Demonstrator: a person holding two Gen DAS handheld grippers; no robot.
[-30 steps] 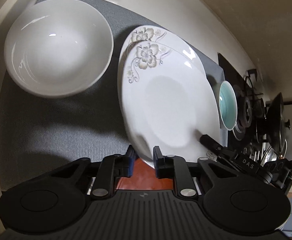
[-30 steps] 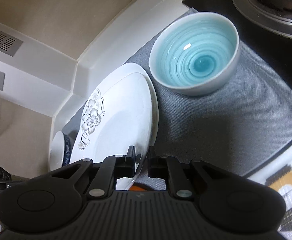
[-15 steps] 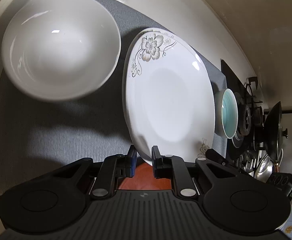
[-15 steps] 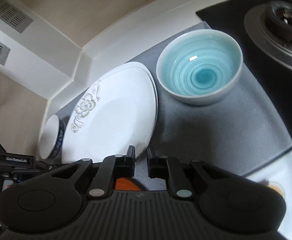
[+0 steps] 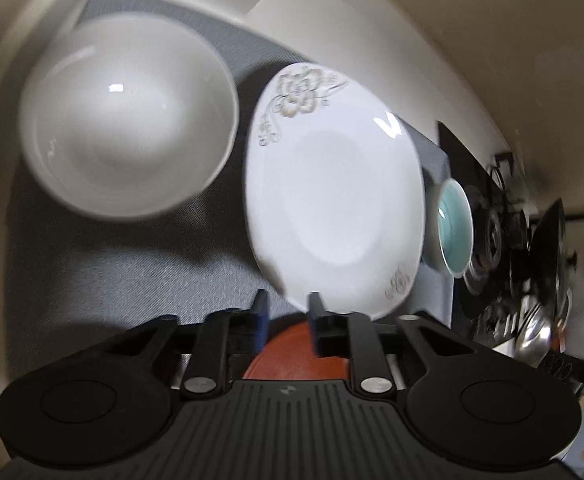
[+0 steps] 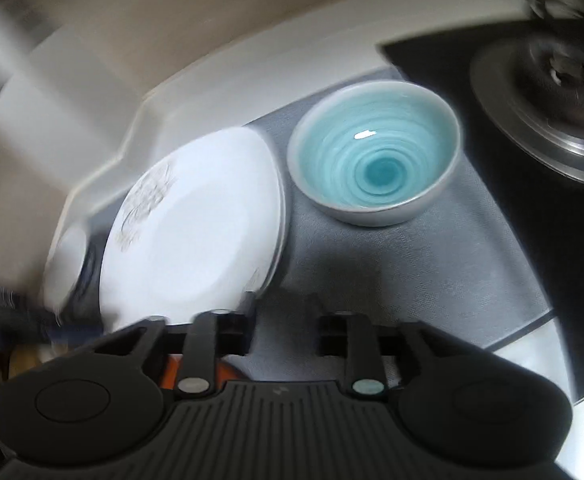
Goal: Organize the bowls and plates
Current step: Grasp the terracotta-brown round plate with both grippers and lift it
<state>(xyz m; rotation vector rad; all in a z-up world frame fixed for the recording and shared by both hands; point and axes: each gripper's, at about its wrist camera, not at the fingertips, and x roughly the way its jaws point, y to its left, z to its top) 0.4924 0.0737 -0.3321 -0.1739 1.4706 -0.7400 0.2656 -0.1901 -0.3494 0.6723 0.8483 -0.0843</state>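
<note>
The plate (image 5: 334, 204) is white and oval with grey flower prints, lying on the grey mat (image 5: 104, 264) between the white bowl (image 5: 128, 120) and blue bowl (image 6: 374, 170). Both grippers point steeply down at its near rim. The left gripper (image 5: 286, 312) and right gripper (image 6: 282, 314) are opening, pads clear of the plate.

It was a home kitchen: a gas burner (image 6: 564, 76) sat on a black stove (image 6: 492, 128) beside a grey mat (image 5: 132, 264) holding a plate (image 5: 332, 200) and bowls.
</note>
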